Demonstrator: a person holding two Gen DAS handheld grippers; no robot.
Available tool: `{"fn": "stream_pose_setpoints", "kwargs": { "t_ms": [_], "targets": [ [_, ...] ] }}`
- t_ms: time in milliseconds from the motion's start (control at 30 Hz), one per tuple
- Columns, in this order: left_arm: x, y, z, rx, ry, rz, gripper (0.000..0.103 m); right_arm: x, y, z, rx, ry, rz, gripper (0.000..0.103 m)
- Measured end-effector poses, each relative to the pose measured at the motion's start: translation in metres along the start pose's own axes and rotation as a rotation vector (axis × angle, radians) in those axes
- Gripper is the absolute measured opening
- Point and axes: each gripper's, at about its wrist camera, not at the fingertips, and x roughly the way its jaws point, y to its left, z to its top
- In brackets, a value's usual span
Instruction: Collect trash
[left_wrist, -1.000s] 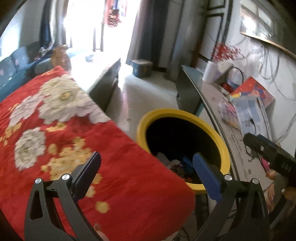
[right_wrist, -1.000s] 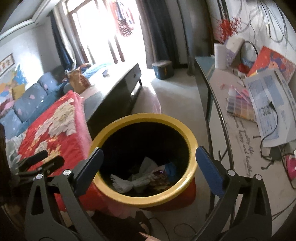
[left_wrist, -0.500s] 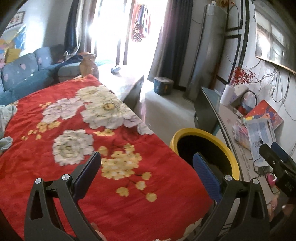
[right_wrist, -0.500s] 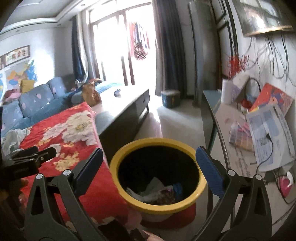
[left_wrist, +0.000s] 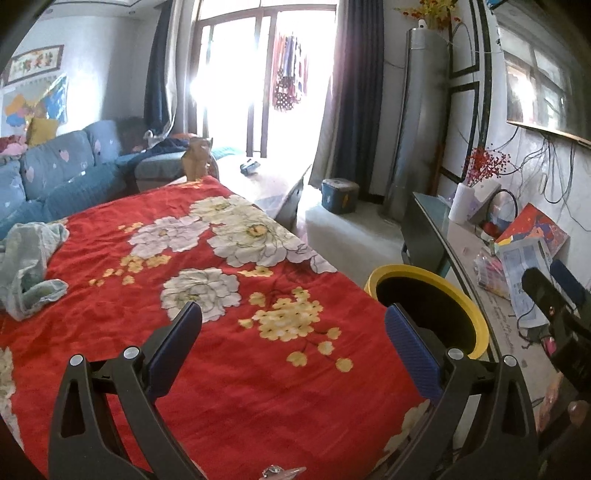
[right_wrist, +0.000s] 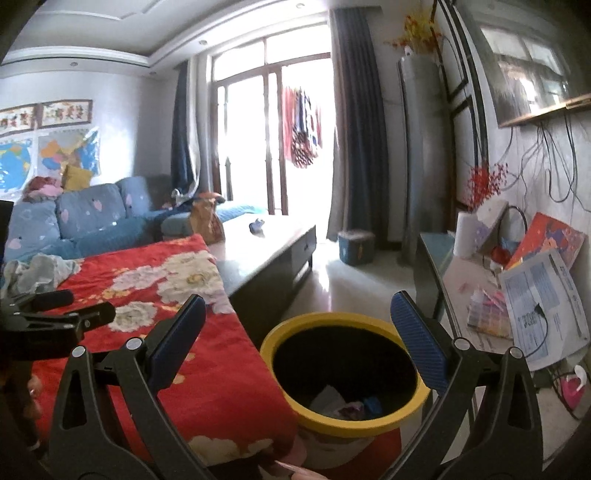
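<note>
Left claw (left_wrist: 291, 350) wide open, empty, over red blanket (left_wrist: 221, 295). Right claw (right_wrist: 297, 336) wide open, empty, above bin (right_wrist: 345, 430). Trash (right_wrist: 343, 400) lies in bin at blanket's right edge. Judged step: search for next piece. Crumpled cloth (left_wrist: 27, 266) at blanket's left edge, possible target; reach calls for leftward sweep.

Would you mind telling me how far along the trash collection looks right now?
Done: crumpled trash already lies in the yellow-rimmed bin. In hand: nothing; the left gripper and right gripper are both open and empty. Left: no loose trash shows on the red floral blanket; only a pale green cloth lies at its far edge.
</note>
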Motion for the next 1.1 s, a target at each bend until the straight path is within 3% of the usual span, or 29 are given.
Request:
{"fn": "stream_pose_setpoints", "kwargs": {
  "t_ms": [433, 1100],
  "targets": [
    [-0.045, 0.023, -0.026, -0.007, -0.144, 0.033, 0.097, -0.027, 0.031, -0.011, -0.034, -0.150, -0.007, 0.092],
    [-0.051, 0.024, -0.030, -0.022, -0.167, 0.034, 0.097, -0.018, 0.032, -0.020, -0.012, -0.094, -0.023, 0.092]
  ]
}}
